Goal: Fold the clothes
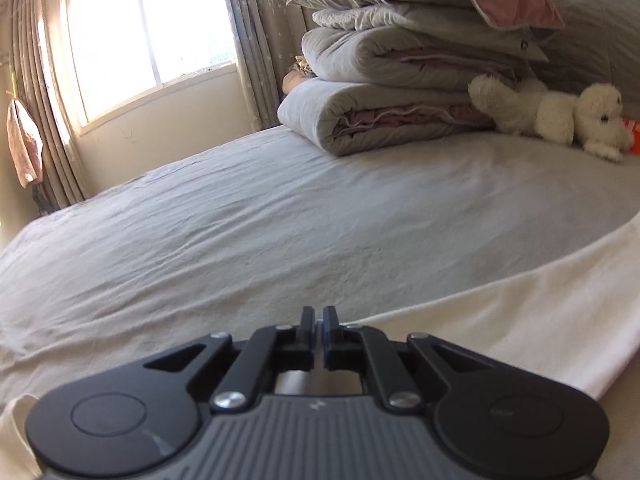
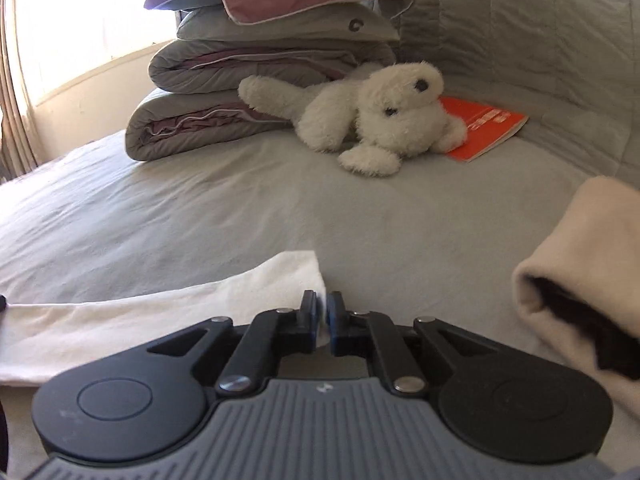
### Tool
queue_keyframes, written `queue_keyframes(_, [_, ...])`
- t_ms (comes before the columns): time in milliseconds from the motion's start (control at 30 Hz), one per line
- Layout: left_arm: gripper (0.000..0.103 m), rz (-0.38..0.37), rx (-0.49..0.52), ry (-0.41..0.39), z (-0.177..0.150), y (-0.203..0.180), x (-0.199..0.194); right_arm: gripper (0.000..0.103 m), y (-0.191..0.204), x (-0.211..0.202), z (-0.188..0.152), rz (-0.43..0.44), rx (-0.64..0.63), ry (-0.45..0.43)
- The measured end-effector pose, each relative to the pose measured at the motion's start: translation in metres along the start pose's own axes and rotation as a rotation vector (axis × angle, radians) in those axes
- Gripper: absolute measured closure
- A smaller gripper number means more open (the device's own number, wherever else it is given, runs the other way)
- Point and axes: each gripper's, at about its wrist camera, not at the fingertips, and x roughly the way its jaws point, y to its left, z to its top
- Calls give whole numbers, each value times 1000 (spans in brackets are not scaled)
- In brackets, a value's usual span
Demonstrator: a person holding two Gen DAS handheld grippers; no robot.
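A white garment (image 1: 520, 312) is stretched taut above the grey bed sheet (image 1: 240, 220), running off to the right in the left wrist view. My left gripper (image 1: 319, 316) is shut on its edge. In the right wrist view the same white garment (image 2: 160, 316) runs off to the left, and my right gripper (image 2: 323, 304) is shut on its corner. A cream sleeve end (image 2: 580, 272) with a dark opening lies at the right of that view.
Folded grey and pink quilts with pillows (image 1: 400, 92) are stacked at the head of the bed, next to a white plush dog (image 2: 360, 120) and an orange booklet (image 2: 484, 124). A window (image 1: 148, 36) with curtains is at the far left.
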Motion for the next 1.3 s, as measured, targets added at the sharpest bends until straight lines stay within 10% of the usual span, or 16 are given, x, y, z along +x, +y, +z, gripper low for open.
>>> queue_keyframes(300, [95, -68, -13, 57, 1, -3, 4, 91, -16, 7, -9, 19, 23, 27])
queue_keyframes(433, [95, -181, -66, 33, 3, -1, -19, 61, -15, 10, 3, 66, -8, -17])
queue_keyframes(567, [95, -377, -49, 67, -5, -17, -35, 64, -12, 35, 8, 90, -39, 4])
queue_keyframes(633, [95, -462, -9, 97, -15, -31, -40, 82, -8, 49, 7, 75, -64, 37])
queue_keyframes(867, [92, -530, -13, 75, -25, -38, -54, 79, 11, 35, 9, 30, -75, 6])
queue_keyframes(1033, [74, -428, 8, 40, -19, 0, -64, 74, 43, 7, 11, 201, -114, -33])
queue_keyframes(1300, [76, -188, -19, 73, -21, 78, -29, 74, 152, -10, 2, 515, -259, -19])
